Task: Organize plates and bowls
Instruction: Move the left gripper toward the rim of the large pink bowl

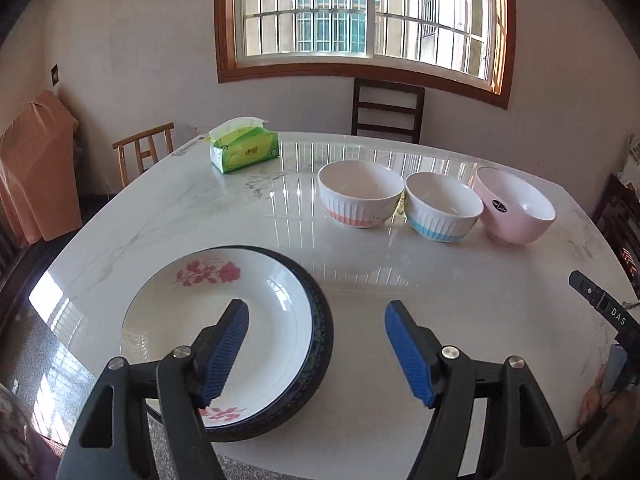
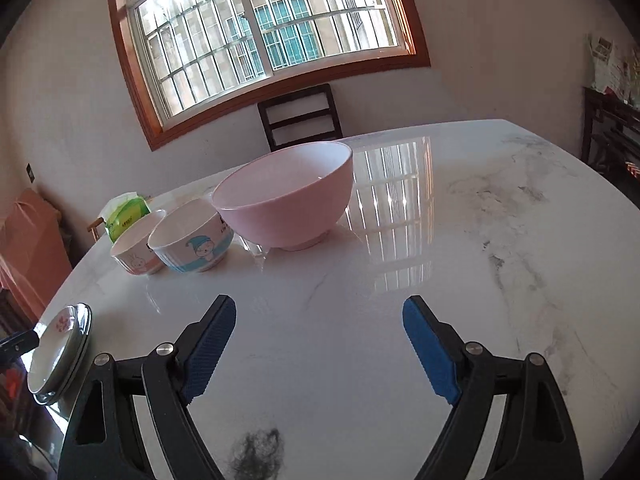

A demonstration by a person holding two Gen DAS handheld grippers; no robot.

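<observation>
The marble table [image 1: 400,288] held everything. The L gripper [image 1: 316,312] hung w/ jaws apart, nothing between, its left pad over the rose-print plate [image 1: 224,304], which sat on a dark-rimmed plate [image 1: 324,332] near the table's front edge. Beyond stood a row: orange-band bowl [image 1: 360,196], blue-band bowl [image 1: 442,208], pink bowl [image 1: 516,208]. A green tissue pack [image 1: 244,148] lay further back. The R gripper [image 2: 320,316] was also spread wide, empty, over bare marble short of the pink bowl.

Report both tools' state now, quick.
Left tool: open, holding nothing, above the plate.
Right tool: open, holding nothing, over bare table.
</observation>
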